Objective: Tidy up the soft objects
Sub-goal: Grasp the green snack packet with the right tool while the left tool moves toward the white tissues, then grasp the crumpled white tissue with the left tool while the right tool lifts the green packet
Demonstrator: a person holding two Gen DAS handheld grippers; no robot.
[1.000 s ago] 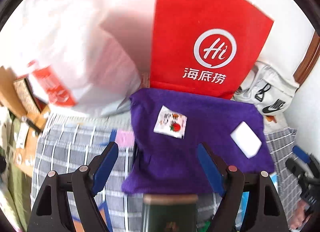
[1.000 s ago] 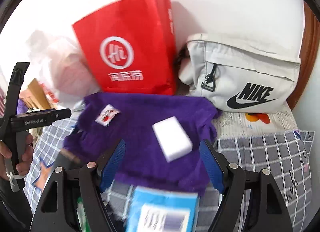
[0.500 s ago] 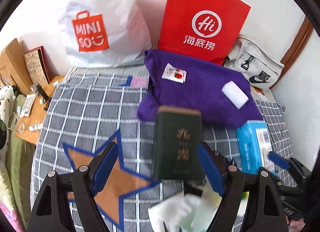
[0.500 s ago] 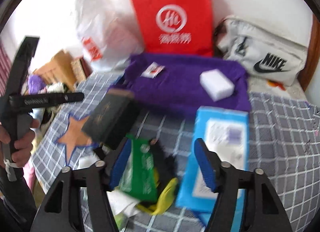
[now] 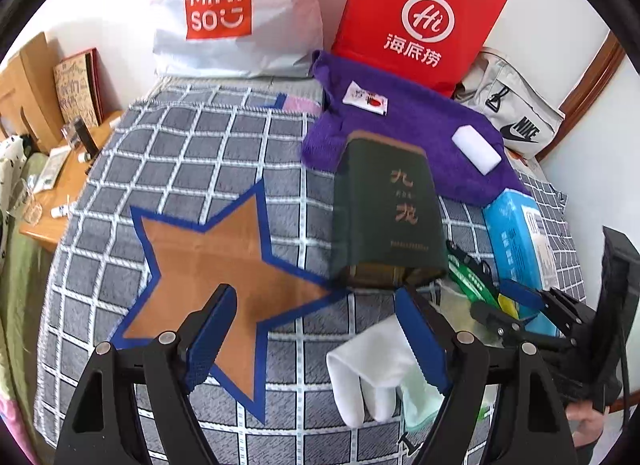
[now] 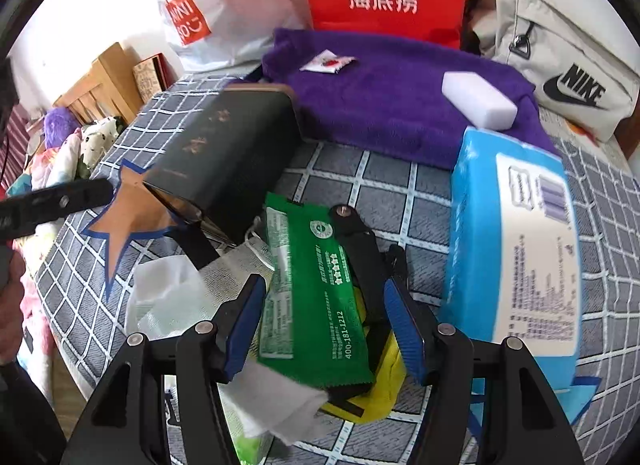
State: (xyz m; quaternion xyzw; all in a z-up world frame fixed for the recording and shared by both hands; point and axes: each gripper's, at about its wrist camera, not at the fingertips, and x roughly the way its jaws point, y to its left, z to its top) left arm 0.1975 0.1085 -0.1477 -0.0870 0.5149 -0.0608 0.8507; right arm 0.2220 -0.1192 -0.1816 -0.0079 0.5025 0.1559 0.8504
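Note:
My right gripper hangs low over a small pile, its jaws partly open. A green packet lies between the fingers with no pad pressing on it. Under the packet are a black hinged piece, a white cloth and something yellow. My left gripper is open and holds nothing, above the brown star on the checked blanket. Beside its right finger lies a white sock. A folded purple towel at the back carries a white sponge and a small sachet.
A dark green box stands between towel and pile. A blue wipes pack lies right of the right gripper. White Miniso bag, red paper bag and grey Nike bag line the wall. A wooden side table is at the left.
Both grippers drew back from the purple towel toward the near end of the bed and sank. The right jaws narrowed, and the green packet now lies between them.

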